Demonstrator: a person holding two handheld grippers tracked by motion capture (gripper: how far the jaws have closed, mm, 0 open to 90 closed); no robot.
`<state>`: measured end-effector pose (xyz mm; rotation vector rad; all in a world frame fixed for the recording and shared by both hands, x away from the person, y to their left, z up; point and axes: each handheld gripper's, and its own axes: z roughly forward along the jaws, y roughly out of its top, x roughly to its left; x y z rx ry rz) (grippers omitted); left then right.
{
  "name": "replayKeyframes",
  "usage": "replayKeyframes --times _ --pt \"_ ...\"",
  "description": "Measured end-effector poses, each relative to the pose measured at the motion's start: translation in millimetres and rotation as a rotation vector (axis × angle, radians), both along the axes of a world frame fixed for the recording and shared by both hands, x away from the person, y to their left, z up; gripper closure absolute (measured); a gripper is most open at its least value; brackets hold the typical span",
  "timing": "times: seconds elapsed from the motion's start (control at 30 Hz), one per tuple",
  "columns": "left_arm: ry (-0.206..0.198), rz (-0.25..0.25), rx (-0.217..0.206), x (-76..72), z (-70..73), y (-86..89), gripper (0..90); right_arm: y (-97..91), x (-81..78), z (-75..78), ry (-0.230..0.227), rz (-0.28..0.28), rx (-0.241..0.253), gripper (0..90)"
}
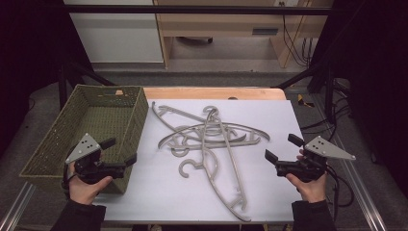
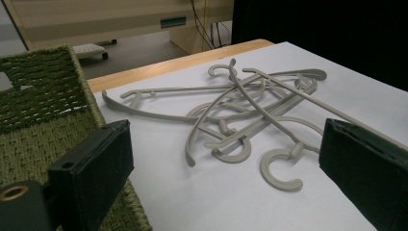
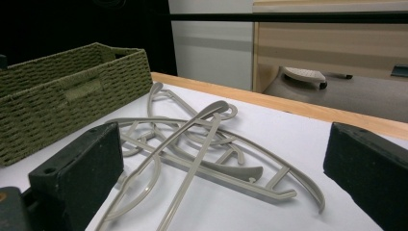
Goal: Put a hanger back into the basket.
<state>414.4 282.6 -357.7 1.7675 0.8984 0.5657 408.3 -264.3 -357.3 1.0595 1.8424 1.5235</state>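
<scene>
Grey plastic hangers [image 1: 211, 139] lie tangled, hooks crossing, between the wide-open, empty left gripper [image 1: 120, 151] and right gripper [image 1: 284, 147]

Tangled grey hangers [image 2: 250, 115] lie beside green basket [image 2: 43, 110].

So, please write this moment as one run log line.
left gripper: open | right gripper: open | tangled grey plastic hangers: untouched | green woven basket: left

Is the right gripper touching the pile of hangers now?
Apart. In the high view, the right gripper is open, with bare white table surface between it and the hangers.
</scene>
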Motion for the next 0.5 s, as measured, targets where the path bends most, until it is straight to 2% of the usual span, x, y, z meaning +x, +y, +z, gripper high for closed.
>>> replayKeyframes --times 0.27,0.43,0.47,0.5 --pt "0.015 -0.016 -0.016 -0.2 -4.8 -12.9 6.2 0.4 1.5 -1.4 0.008 -0.003 -0.007 0.5" --pt "0.043 -0.048 -0.006 -2.7 -9.7 -36.4 6.9 1.4 1.8 -1.3 0.014 -0.002 -0.012 0.6" --pt "0.043 -0.048 -0.006 -2.7 -9.7 -36.4 7.3 1.4 1.8 -1.3 0.014 -0.002 -0.012 0.6" --pt "0.051 -0.06 -0.01 -3.9 -12.4 -44.7 7.8 0.7 1.0 -0.6 0.013 -0.001 -0.007 0.7"
